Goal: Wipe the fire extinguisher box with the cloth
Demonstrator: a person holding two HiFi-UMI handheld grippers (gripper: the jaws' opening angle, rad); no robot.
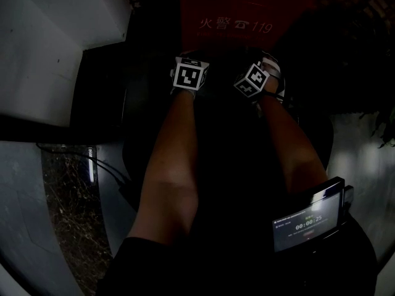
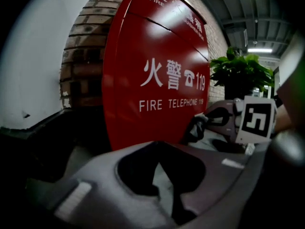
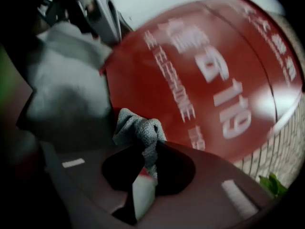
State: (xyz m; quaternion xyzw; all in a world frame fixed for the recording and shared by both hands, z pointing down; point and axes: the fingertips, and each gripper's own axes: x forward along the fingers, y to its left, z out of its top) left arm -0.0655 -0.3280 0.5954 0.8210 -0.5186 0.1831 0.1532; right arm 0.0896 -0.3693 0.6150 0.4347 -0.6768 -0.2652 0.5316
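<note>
Left tool (image 2: 155,144): jaws pressed together with nothing between them, held low before the fire extinguisher box (image 2: 157,66). The box fills 12 o'clock, its red front panel upright against a brick wall (image 2: 83,56). I judge this tool idle, parked clear of the wiping path. Right tool (image 3: 151,149): clenched on a bunched grey cloth (image 3: 139,127). The wad sticks out past the tips, so fabric rather than jaw would meet the panel. Cloth sits near the lower front of the box, toward 11 o'clock of the tips. Contact cannot be confirmed because the right gripper view is blurred. Head view: tools side by side, right at 3 o'clock of left. Potted plant (image 2: 240,73) at 2 o'clock, well apart.
</note>
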